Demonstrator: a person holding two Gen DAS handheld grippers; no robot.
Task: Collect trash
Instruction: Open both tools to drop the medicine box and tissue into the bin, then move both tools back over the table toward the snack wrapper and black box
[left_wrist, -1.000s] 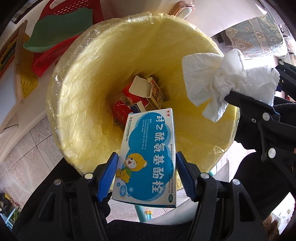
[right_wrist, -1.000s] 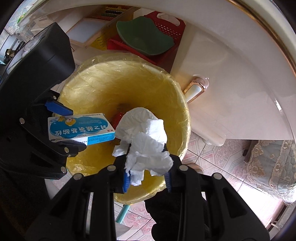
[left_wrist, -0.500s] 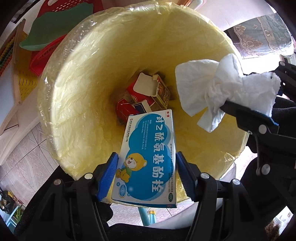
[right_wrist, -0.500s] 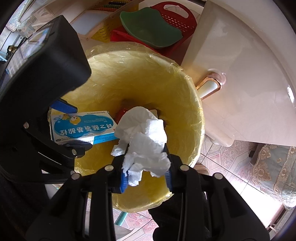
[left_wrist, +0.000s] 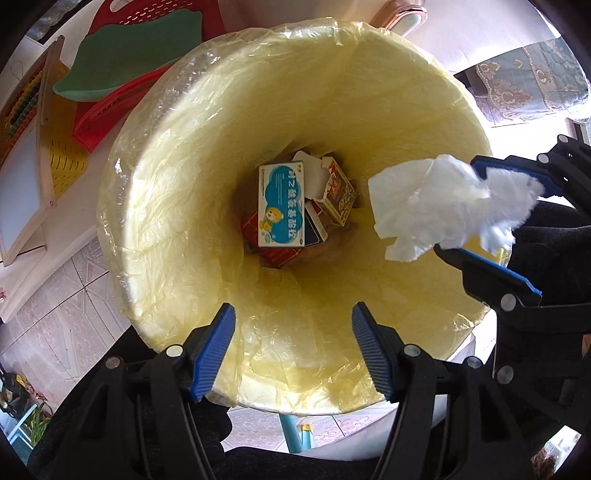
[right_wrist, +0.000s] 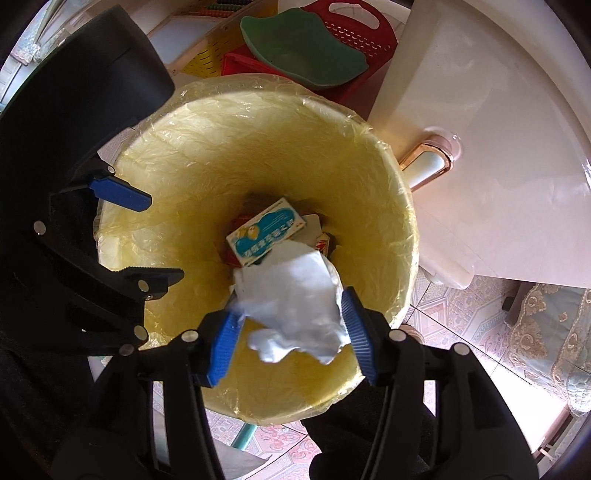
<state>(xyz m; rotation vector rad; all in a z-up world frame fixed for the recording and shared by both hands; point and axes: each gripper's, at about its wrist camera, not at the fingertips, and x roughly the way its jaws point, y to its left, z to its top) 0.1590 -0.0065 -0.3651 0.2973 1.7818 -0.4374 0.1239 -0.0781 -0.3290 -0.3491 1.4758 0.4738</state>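
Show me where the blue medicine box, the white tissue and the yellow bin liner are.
blue medicine box (left_wrist: 280, 205): left wrist view, printed top face.
white tissue (right_wrist: 295, 299): right wrist view, middle of the crumpled sheet.
yellow bin liner (left_wrist: 177, 206): left wrist view, inner left wall.

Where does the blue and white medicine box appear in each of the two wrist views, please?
Left wrist: blue and white medicine box at centre, upright, on the bin's bottom.
Right wrist: box at centre, tilted, above the tissue.
Shared landmark: yellow-lined bin.

A crinkly, glossy plastic liner (left_wrist: 177, 206) lines the bin, holding a printed cardboard box (left_wrist: 280, 206); the tissue (right_wrist: 295, 306) looks soft, matt.
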